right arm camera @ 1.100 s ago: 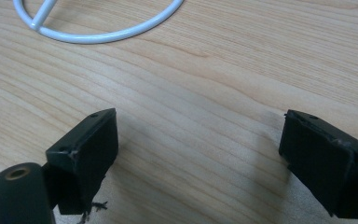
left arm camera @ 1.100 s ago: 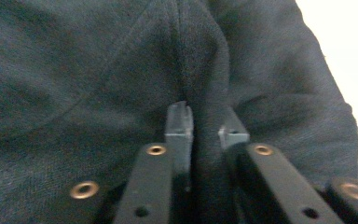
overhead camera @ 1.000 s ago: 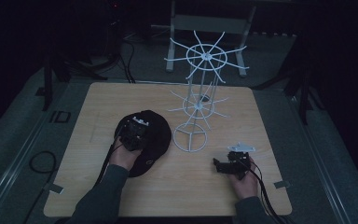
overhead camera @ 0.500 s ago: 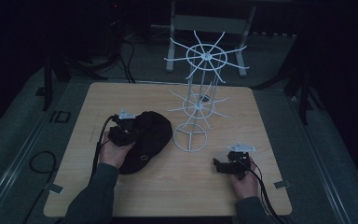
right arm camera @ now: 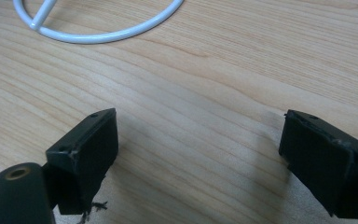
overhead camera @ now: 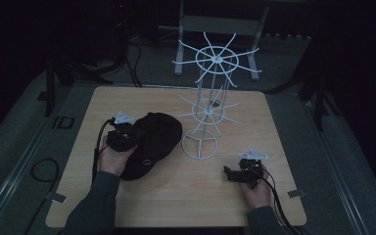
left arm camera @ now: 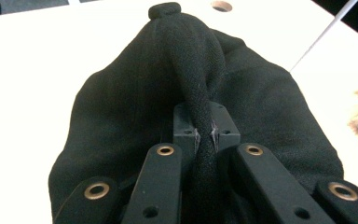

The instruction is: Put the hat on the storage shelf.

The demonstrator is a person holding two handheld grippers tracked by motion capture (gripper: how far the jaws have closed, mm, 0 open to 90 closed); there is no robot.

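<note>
High view: your left gripper [overhead camera: 122, 134] rests at the left edge of the soft black fabric cap [overhead camera: 152, 142] on the light wooden table [overhead camera: 176, 205]; your right gripper [overhead camera: 237, 172] rests near the white wire rack [overhead camera: 210, 98].

Left gripper view: jaws clamp a cap fold [left arm camera: 200, 93].

Right gripper view: jaws spread, empty.

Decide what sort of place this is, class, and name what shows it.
Probably a recording lab or studio, not a home: a bare wooden table on dark flooring, trailing cables, a white wire display rack with a black cap as props.
</note>
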